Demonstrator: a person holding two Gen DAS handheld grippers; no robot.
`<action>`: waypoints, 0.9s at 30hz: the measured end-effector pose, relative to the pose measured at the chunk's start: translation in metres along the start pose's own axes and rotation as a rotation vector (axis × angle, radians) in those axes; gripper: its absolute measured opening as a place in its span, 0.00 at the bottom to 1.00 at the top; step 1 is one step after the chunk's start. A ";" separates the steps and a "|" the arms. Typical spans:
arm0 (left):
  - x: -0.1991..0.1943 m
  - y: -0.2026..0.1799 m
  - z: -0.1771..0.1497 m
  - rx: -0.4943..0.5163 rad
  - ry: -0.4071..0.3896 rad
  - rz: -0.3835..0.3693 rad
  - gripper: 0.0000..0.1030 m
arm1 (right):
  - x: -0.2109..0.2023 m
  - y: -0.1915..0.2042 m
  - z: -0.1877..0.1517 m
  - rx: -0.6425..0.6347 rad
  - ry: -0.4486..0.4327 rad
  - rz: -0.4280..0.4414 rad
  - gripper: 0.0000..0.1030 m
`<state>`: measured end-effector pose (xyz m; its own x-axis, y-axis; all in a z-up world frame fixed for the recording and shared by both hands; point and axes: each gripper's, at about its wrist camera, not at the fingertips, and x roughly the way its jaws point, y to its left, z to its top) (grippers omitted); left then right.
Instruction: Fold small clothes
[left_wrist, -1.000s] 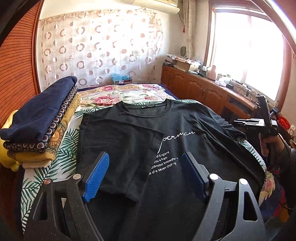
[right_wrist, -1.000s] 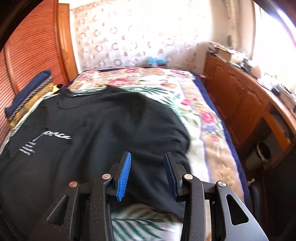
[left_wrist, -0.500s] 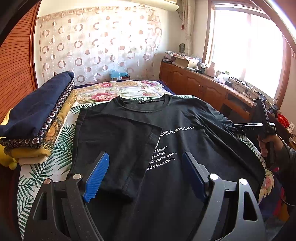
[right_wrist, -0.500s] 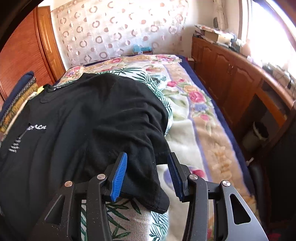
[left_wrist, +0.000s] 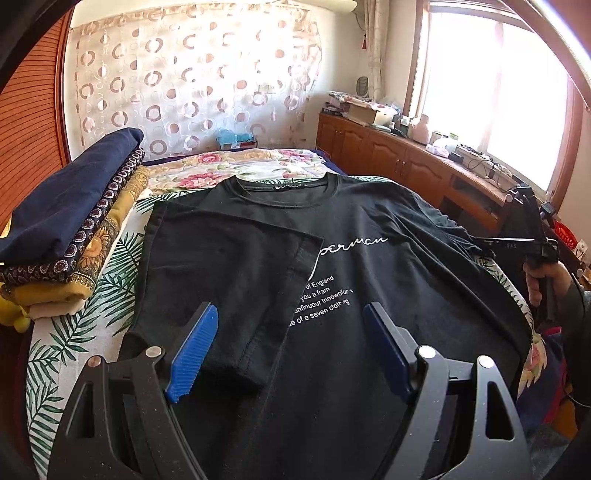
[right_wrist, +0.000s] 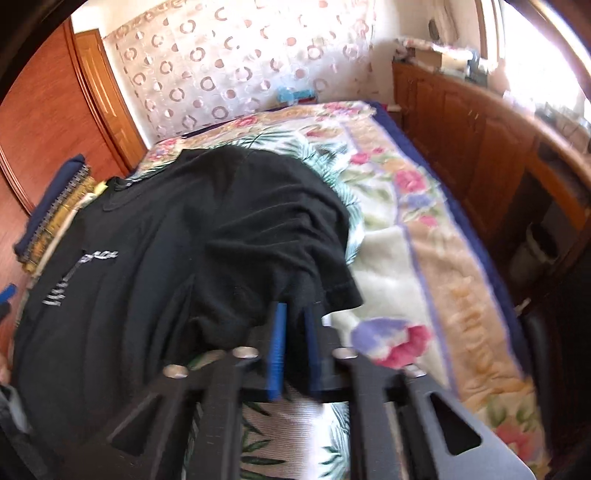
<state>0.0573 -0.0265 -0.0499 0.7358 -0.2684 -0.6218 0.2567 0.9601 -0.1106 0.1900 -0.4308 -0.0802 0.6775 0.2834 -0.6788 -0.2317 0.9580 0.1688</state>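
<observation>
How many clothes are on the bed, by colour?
Black: 1, the T-shirt, its sleeve pinched in the just-closed right gripper.
Navy: 1, top of the pile.
Navy patterned: 1, under it.
Yellow: 1, lower down.
Cream: 1, at the bottom.
Total: 5

Sunlit bdrm, window (left_wrist: 495, 103), wood cabinets (left_wrist: 388, 155)

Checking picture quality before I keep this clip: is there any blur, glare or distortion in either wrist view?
Left wrist view: sharp; the window is blown out white, and fisheye curves the edges. Right wrist view: motion-blurred throughout, so the print on the black T-shirt is unreadable; glare washes out the upper right; the right gripper, shut on the sleeve, also shows soft.
</observation>
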 end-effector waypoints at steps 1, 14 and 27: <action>0.000 0.000 0.000 -0.001 0.001 0.000 0.79 | -0.002 0.000 0.001 -0.001 -0.007 -0.004 0.03; 0.003 0.001 -0.005 -0.007 0.019 0.002 0.79 | -0.029 0.072 0.013 -0.176 -0.188 0.015 0.02; -0.003 -0.001 -0.005 0.005 0.003 0.005 0.79 | 0.007 0.127 -0.043 -0.325 -0.017 0.126 0.02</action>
<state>0.0515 -0.0263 -0.0522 0.7353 -0.2636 -0.6243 0.2567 0.9609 -0.1035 0.1353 -0.3090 -0.0946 0.6403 0.4018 -0.6547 -0.5225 0.8525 0.0121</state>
